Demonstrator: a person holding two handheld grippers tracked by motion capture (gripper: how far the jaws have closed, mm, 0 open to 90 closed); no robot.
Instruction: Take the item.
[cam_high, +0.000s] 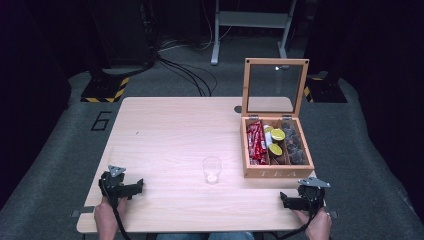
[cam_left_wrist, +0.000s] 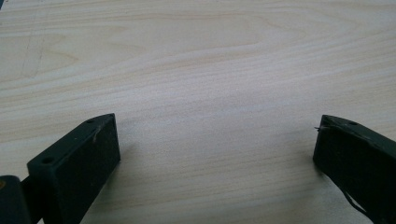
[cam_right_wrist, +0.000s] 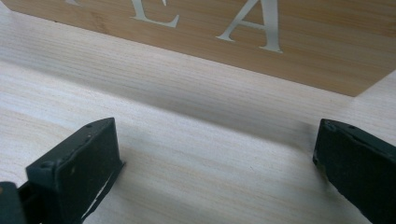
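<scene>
The wooden tea box (cam_high: 278, 172) sits at the table's (cam_high: 170, 130) three o'clock side, lid (cam_high: 274, 87) raised upright, with red packets (cam_high: 255, 141) and yellow-topped pods (cam_high: 276, 141) in its compartments. Your right gripper (cam_high: 286, 199) rests just at the box's six o'clock, jaws spread wide around nothing. A clear glass (cam_high: 212, 169) stands at the box's nine o'clock. Your left gripper (cam_high: 138, 187) lies near the table's seven o'clock corner, also wide and holding nothing.

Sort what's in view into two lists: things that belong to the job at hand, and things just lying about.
Belongs to the job:
- wooden tea box, lid open, nearest the right gripper
- clear plastic cup
- left gripper, open over bare table

Just lying about:
- floor cables
- white metal stand
</scene>
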